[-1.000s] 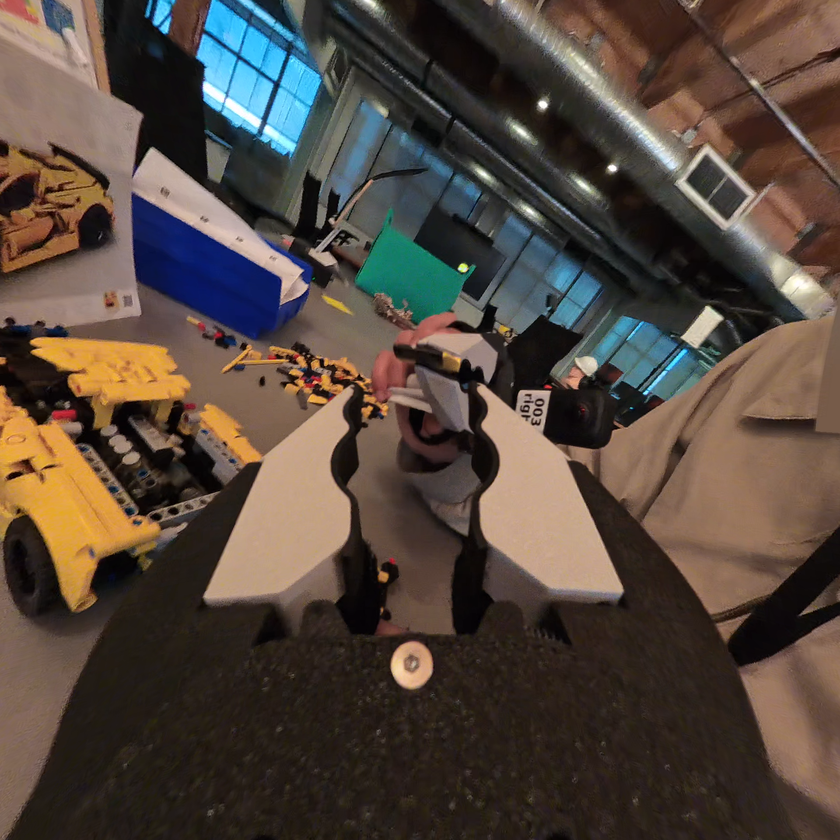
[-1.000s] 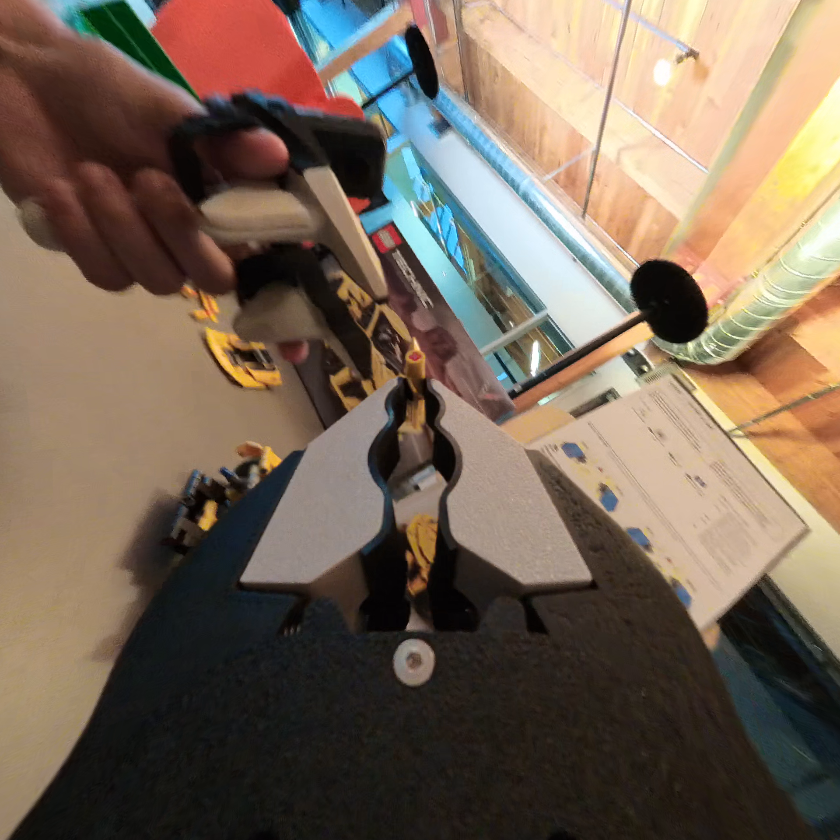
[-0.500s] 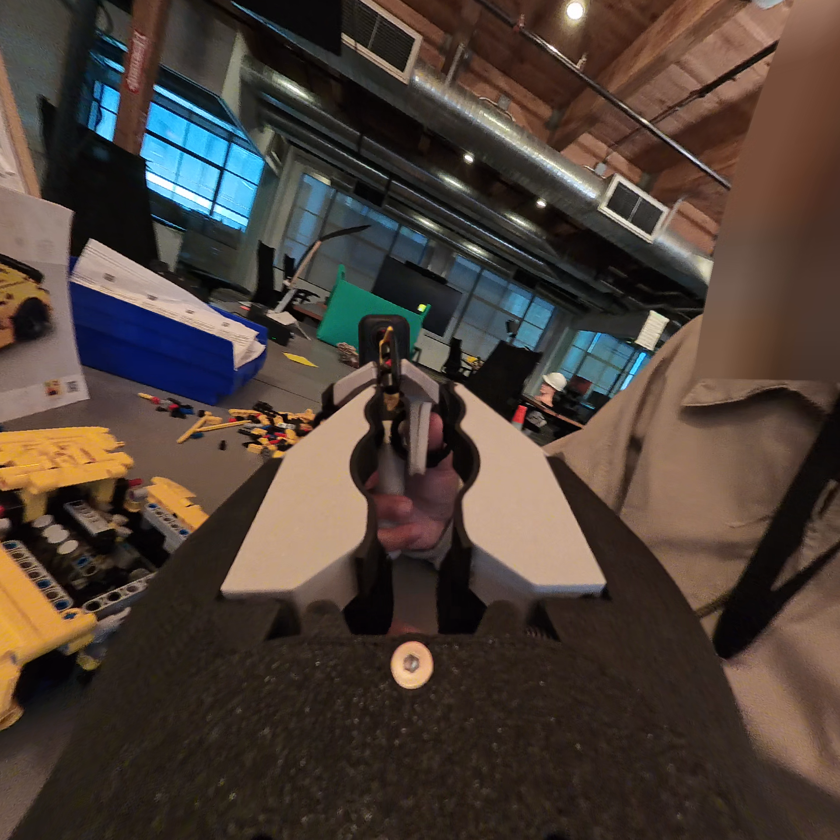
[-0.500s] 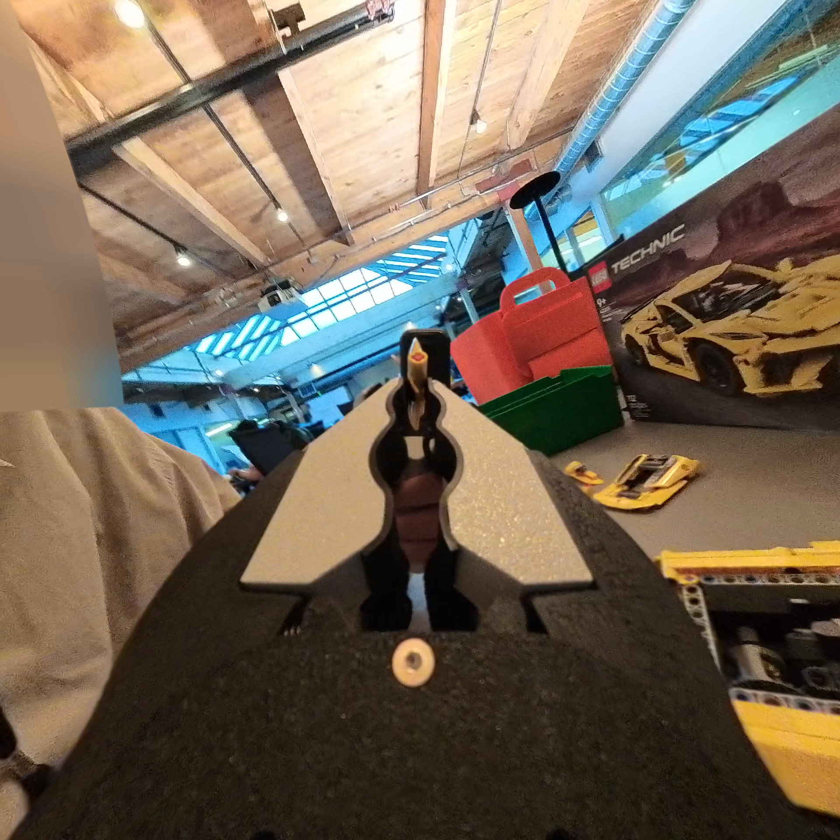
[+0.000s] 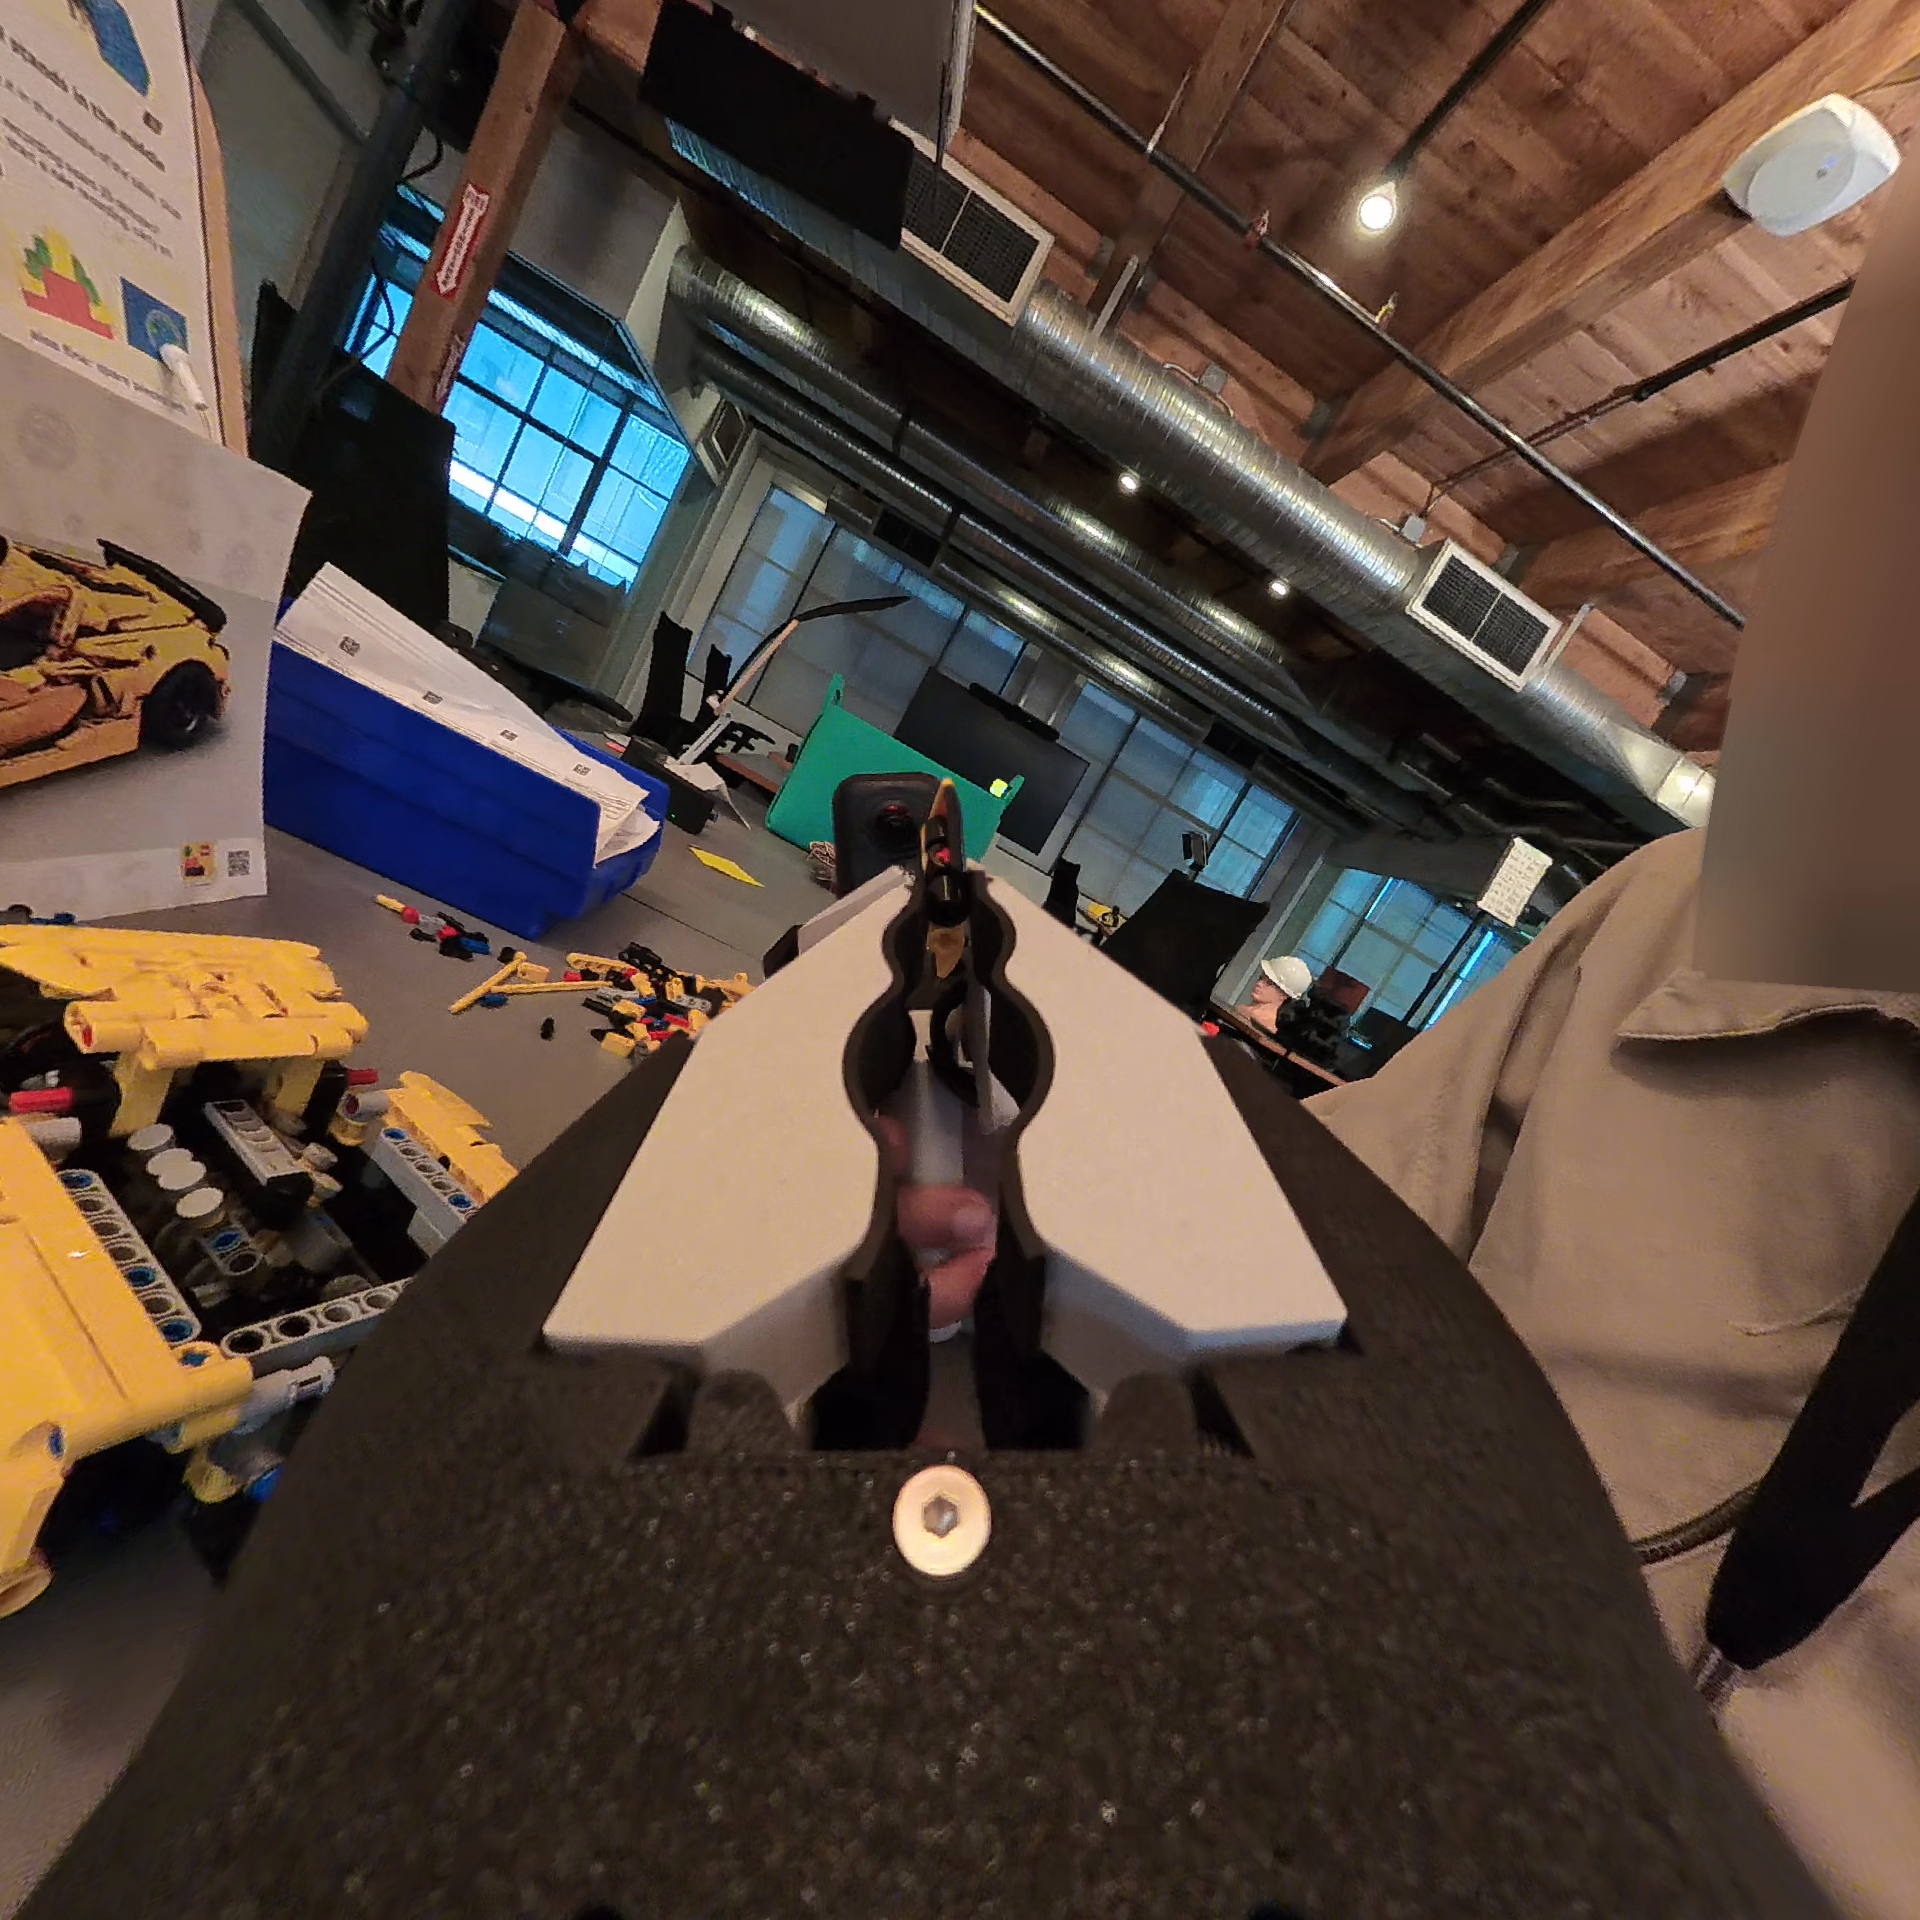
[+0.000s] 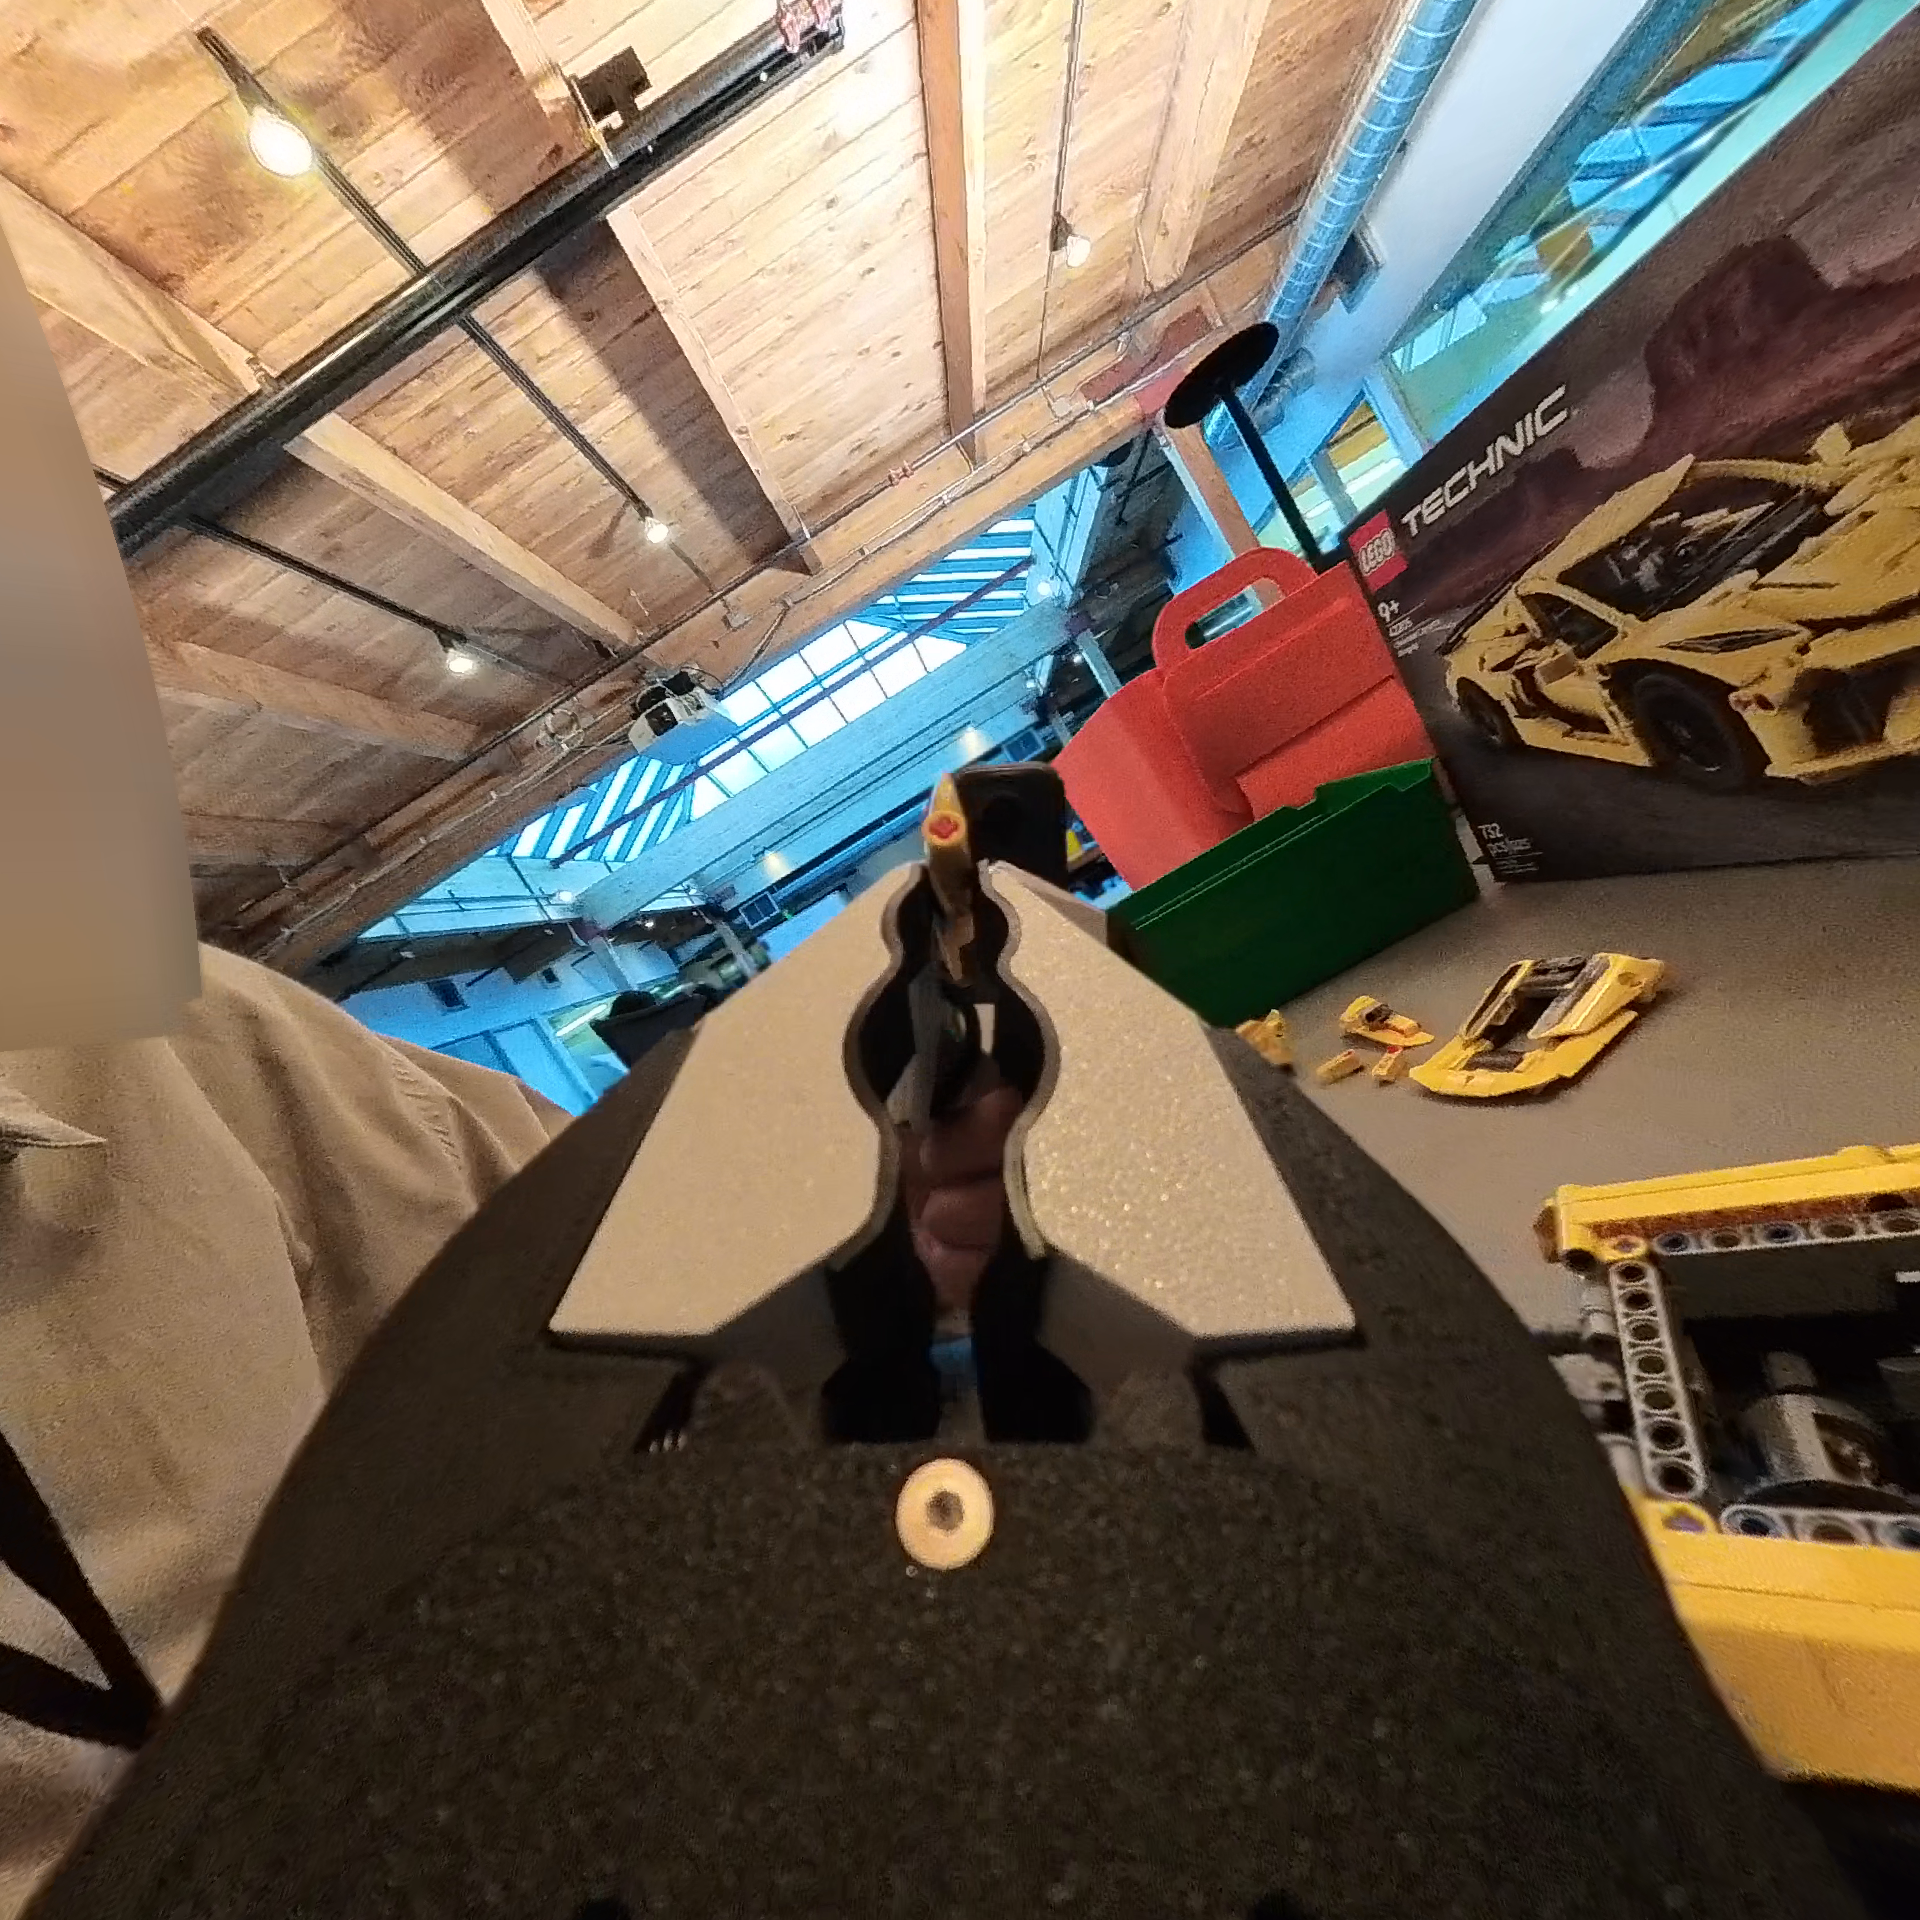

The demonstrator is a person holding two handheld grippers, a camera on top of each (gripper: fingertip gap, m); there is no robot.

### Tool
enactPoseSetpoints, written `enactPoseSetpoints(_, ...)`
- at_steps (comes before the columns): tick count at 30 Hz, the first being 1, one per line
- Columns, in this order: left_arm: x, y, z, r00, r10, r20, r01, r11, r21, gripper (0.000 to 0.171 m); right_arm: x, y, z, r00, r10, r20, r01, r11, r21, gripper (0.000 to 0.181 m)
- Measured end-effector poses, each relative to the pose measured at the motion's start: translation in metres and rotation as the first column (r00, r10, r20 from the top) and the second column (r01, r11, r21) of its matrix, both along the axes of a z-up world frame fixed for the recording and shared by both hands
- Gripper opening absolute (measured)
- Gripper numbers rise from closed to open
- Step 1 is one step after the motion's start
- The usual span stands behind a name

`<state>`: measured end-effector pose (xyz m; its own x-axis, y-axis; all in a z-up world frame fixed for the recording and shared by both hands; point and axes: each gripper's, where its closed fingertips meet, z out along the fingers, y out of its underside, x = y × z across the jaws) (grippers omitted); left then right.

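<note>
The left gripper (image 5: 940, 894), at the centre of the frame, pinches a small yellow-and-black piece (image 5: 943, 914) at its tips. The right gripper (image 5: 894, 831) faces it just behind, touching the same piece. At lower left a yellow model car (image 5: 135, 1226) sits on the grey tabletop (image 5: 582, 1081).

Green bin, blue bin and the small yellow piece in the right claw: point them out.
green bin (image 6: 1304, 894), right wrist view, front wall.
blue bin (image 5: 436, 790), left wrist view, side wall.
small yellow piece (image 6: 948, 847), right wrist view, its tip.

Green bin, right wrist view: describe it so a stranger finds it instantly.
Start at the big toy-car box standing at the grey table's far right. Just left of its lower corner sits the green bin, in front of a red handled case. It is the only green, open-topped container there.
</note>
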<state>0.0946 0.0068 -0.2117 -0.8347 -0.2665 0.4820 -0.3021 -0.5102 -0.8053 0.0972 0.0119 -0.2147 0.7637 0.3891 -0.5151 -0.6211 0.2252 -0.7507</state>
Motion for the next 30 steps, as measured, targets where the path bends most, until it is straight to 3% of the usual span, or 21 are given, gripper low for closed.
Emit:
enactPoseSetpoints(2,0.000,0.001,-0.001,0.999,0.020,0.029,-0.021,0.999,0.029,0.005,0.000,-0.001,-0.002,1.000,0.029,-0.009,-0.029,0.999,-0.014,0.006)
enactPoseSetpoints(4,-0.001,0.004,0.001,1.000,0.009,0.011,-0.009,1.000,0.020,0.006,0.005,-0.007,0.002,0.999,0.034,-0.026,-0.034,0.999,0.004,0.024)
enactPoseSetpoints(8,0.004,0.009,-0.007,0.999,0.017,-0.037,-0.015,0.998,0.053,0.005,0.011,-0.014,0.002,0.993,0.092,-0.072,-0.091,0.996,0.011,0.029)
enactPoseSetpoints(15,0.004,-0.008,-0.022,0.997,-0.010,-0.075,0.020,0.992,0.124,0.006,0.010,-0.007,-0.010,0.993,0.102,-0.060,-0.105,0.993,-0.054,0.006)
enactPoseSetpoints(22,0.001,-0.008,-0.014,1.000,0.004,-0.020,-0.002,0.994,0.107,0.005,0.014,-0.015,-0.001,0.997,0.062,-0.042,-0.062,0.998,-0.001,0.006)
enactPoseSetpoints(30,0.000,-0.006,-0.015,1.000,-0.008,-0.029,0.012,0.993,0.119,0.005,0.010,-0.016,-0.005,0.992,0.122,-0.026,-0.123,0.991,-0.049,0.005)
